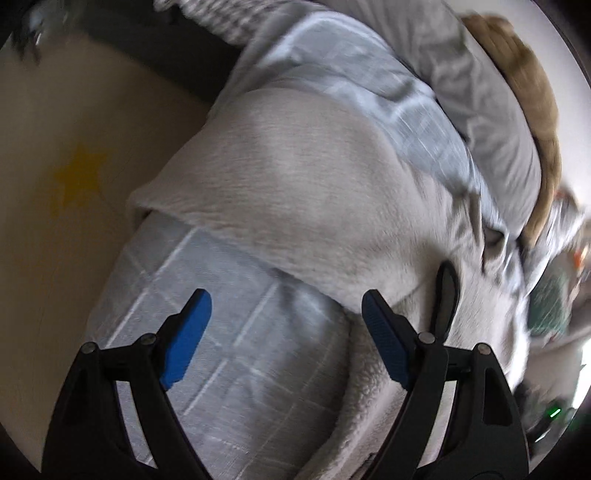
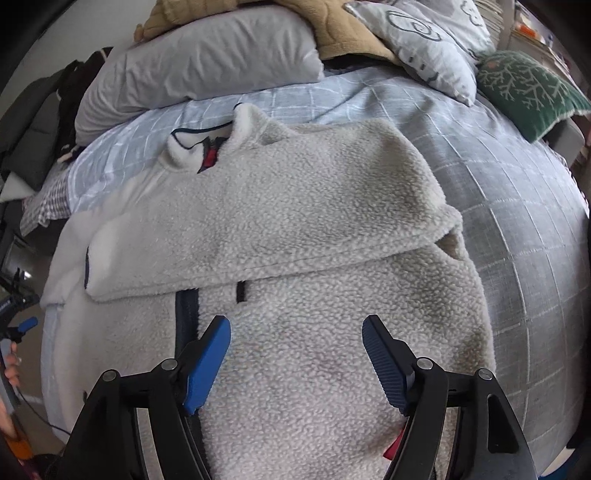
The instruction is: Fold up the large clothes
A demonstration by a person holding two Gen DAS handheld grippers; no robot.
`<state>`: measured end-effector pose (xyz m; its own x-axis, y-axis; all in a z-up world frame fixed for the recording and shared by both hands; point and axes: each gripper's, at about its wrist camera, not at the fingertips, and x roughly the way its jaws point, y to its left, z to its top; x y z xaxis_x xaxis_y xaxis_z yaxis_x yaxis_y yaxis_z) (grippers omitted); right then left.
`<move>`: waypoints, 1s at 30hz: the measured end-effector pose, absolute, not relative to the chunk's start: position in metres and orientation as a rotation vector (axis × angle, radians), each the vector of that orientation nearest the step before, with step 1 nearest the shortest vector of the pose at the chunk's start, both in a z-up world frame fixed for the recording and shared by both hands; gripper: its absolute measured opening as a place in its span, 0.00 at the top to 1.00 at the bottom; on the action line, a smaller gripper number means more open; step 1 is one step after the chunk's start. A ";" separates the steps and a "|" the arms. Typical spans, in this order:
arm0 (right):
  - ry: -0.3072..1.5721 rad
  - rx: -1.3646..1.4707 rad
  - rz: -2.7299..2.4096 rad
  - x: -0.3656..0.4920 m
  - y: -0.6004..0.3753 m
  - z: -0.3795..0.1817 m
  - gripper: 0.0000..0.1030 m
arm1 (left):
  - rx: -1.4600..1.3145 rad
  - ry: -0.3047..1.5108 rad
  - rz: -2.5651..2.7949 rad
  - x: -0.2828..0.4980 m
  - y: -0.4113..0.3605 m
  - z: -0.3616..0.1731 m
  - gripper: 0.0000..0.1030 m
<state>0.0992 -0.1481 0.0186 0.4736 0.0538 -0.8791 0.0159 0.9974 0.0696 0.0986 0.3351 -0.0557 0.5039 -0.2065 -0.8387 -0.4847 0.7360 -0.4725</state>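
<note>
A cream fleece jacket (image 2: 314,229) lies on the bed with its dark zipper (image 2: 186,314) up and one sleeve (image 2: 258,225) folded across its chest. My right gripper (image 2: 295,354) is open and empty, hovering just above the jacket's lower part. My left gripper (image 1: 286,332) is open and empty at the bed's left edge, above the bedcover, with the jacket (image 1: 314,184) just ahead of it. The left gripper also shows in the right wrist view (image 2: 22,326) at the far left, in a hand. The left wrist view is blurred.
The bed has a grey-blue checked cover (image 2: 517,221). At its head lie a grey pillow (image 2: 207,62), a tan plush blanket (image 2: 340,33), a patterned pillow (image 2: 436,40) and a green cushion (image 2: 528,88). Dark clothes (image 2: 40,110) hang left. A beige floor with a yellow star (image 1: 79,177) lies left.
</note>
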 end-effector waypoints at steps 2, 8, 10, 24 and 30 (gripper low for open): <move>1.071 0.066 0.030 0.099 -0.146 0.020 0.26 | -0.873 1.033 0.177 0.092 0.354 -0.063 0.19; 1.086 0.036 0.033 0.101 -0.138 0.014 0.25 | -1.138 0.940 0.185 0.082 0.393 -0.086 0.19; 1.094 0.026 0.035 0.103 -0.136 0.011 0.25 | -1.222 0.898 0.174 0.083 0.401 -0.097 0.19; 1.116 0.005 0.029 0.105 -0.131 0.002 0.25 | -1.346 0.629 0.323 0.094 0.418 -0.120 0.85; 1.095 0.047 0.017 0.103 -0.141 0.008 0.25 | -0.848 0.444 0.257 0.105 0.355 -0.002 0.85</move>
